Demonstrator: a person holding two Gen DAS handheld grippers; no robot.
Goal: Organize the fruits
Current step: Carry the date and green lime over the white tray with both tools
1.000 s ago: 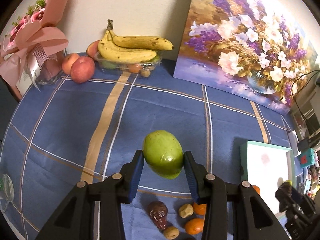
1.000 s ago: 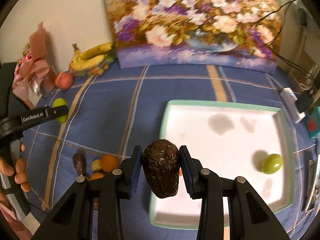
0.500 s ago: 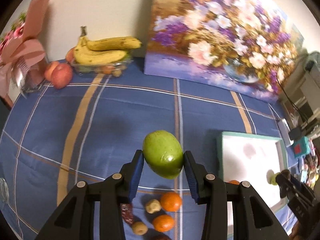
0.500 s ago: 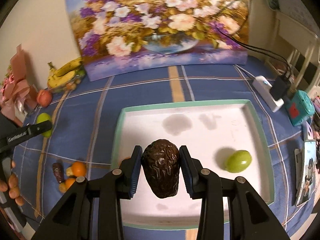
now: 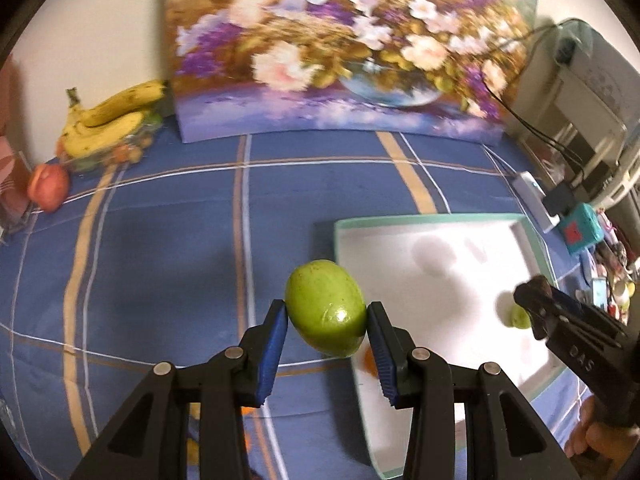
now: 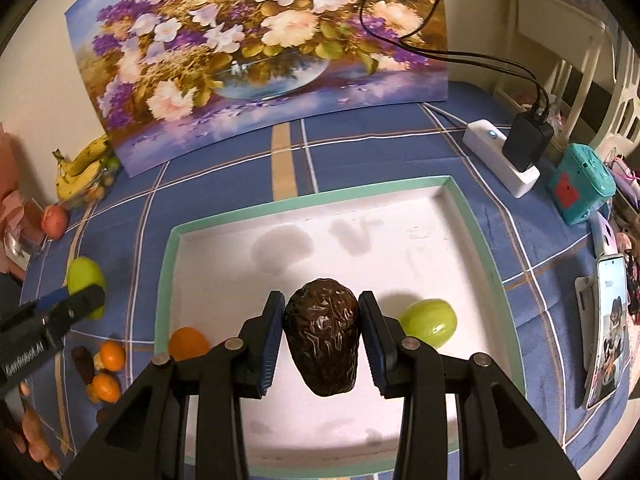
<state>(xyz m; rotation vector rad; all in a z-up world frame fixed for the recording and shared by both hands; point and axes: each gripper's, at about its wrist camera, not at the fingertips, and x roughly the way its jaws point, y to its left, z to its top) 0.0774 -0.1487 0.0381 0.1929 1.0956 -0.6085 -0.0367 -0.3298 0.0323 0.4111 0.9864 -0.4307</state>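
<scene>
The left gripper (image 5: 326, 334) clamps a green fruit (image 5: 326, 312) between its blue pads, above the blue cloth (image 5: 160, 260) just beside the white tray (image 5: 432, 280). The right gripper (image 6: 322, 338) pinches a wrinkled brown fruit (image 6: 323, 346) over that tray. A second green fruit (image 6: 429, 322) lies just right of its jaws, an orange (image 6: 188, 343) to their left.

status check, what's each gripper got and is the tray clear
Left gripper shut on green fruit, beside the tray. Right gripper shut on wrinkled brown fruit, above the tray. One green fruit and one orange fruit already inside; middle free.
</scene>
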